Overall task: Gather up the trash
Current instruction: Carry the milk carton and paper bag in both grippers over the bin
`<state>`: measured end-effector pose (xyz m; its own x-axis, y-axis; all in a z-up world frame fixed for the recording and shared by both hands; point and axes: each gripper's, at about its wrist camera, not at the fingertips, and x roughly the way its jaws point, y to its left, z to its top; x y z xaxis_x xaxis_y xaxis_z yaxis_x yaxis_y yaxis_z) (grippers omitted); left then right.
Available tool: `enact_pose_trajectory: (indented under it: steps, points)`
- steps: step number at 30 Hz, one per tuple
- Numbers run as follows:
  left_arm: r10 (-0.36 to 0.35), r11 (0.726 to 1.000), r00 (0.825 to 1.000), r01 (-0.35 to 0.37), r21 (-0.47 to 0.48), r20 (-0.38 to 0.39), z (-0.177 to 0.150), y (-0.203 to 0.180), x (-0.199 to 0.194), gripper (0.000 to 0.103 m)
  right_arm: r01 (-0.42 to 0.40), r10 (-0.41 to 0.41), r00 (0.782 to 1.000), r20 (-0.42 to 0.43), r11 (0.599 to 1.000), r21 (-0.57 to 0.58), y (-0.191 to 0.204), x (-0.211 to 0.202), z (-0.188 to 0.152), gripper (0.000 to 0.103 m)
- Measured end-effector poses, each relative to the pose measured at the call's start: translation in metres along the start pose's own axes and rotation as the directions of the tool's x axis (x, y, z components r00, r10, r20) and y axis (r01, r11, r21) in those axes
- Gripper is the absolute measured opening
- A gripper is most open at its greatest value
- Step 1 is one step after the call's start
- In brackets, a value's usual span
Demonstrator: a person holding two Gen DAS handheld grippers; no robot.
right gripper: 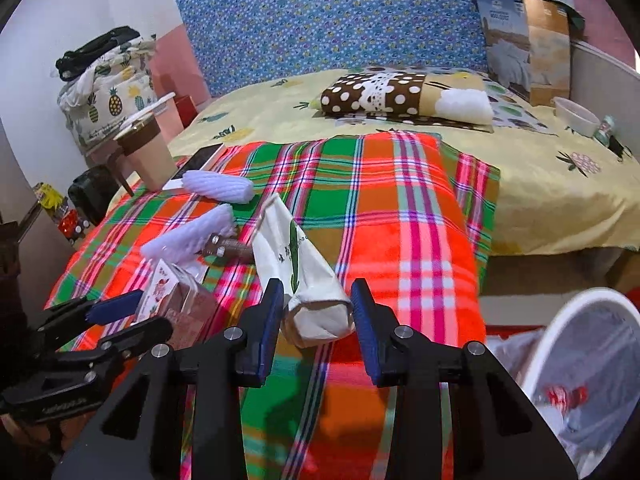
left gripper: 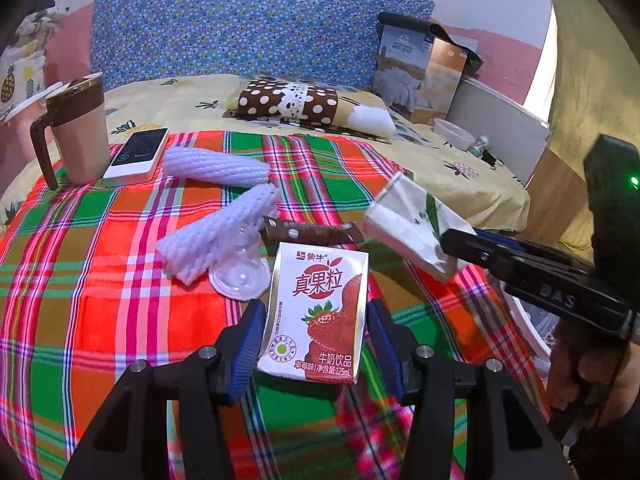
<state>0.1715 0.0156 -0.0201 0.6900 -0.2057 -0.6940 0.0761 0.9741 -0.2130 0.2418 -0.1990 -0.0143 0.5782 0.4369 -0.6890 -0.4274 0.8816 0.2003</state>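
The left wrist camera sat just behind its own gripper (left gripper: 316,344), angled down and across the bright plaid blanket (left gripper: 100,312) toward the blue flowered headboard (left gripper: 240,20), close above a strawberry milk carton (left gripper: 320,312). The right wrist camera looked the same way from farther right, over its own gripper (right gripper: 318,320), taking in a white-rimmed bin (right gripper: 560,344) at its lower right. Both views shared the blanket, the carton (right gripper: 168,292), a white paper bag (left gripper: 412,228) (right gripper: 304,276) and the headboard (right gripper: 340,20).
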Motion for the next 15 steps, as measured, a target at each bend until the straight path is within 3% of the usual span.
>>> enact_pose_trajectory:
  steps: [15]
  points:
    - [-0.029, 0.999, 1.0, 0.029, 0.026, 0.009, -0.03, -0.041, -0.042, 0.052, 0.028, -0.032, 0.999, 0.042, 0.995, 0.091, -0.008, -0.048, -0.034, 0.037]
